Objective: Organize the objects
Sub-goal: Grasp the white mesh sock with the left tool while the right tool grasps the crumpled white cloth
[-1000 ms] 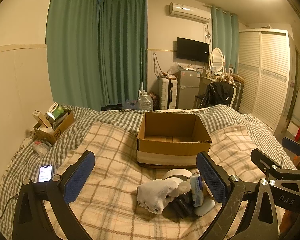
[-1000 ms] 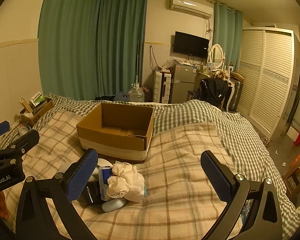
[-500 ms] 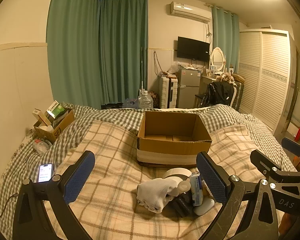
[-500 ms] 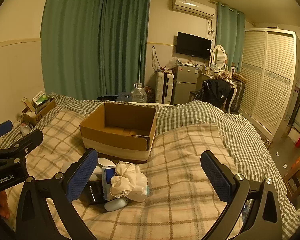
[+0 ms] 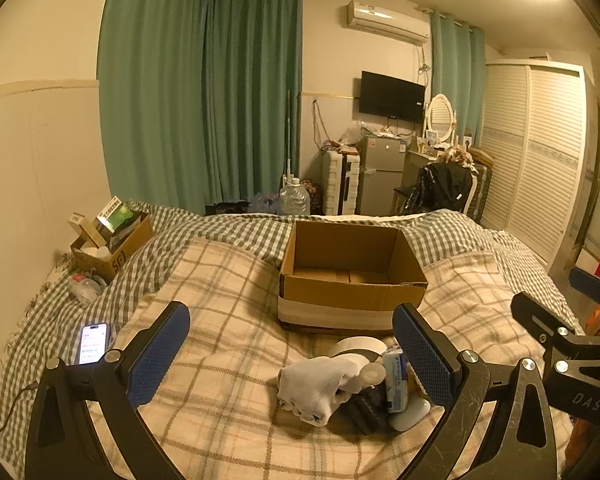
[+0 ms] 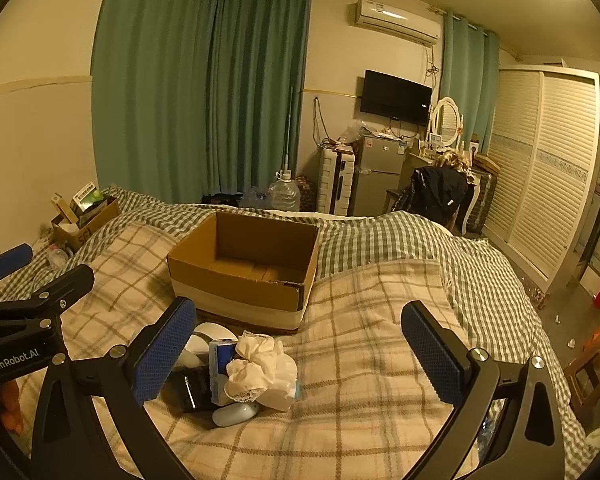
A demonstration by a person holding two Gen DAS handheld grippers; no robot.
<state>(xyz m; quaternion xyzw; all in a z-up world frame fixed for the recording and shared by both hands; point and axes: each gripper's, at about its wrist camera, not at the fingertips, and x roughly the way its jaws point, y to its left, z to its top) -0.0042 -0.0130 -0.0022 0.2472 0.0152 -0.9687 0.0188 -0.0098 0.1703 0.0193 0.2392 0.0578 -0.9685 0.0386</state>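
Observation:
An open, empty cardboard box (image 5: pixel 352 280) (image 6: pixel 244 268) stands on the plaid blanket. In front of it lies a small pile: a crumpled white cloth (image 5: pixel 316 384) (image 6: pixel 256 364), a roll of white tape (image 5: pixel 356 348), a blue-white packet (image 5: pixel 394 376) (image 6: pixel 219 364), a black item (image 6: pixel 188 390) and a white mouse (image 5: pixel 410 414) (image 6: pixel 234 414). My left gripper (image 5: pixel 292 356) is open and empty, with the pile between its jaws towards the right finger. My right gripper (image 6: pixel 300 354) is open and empty, with the pile by its left finger.
A lit phone (image 5: pixel 94 342) lies on the bed at left. A small box of clutter (image 5: pixel 112 240) sits by the wall. The bed's right edge drops to the floor near a wardrobe (image 6: pixel 556 184) and a stool (image 6: pixel 592 364).
The right gripper has drifted a little left and forward; the box sits further right in its view. The left gripper has barely moved. Both stay open.

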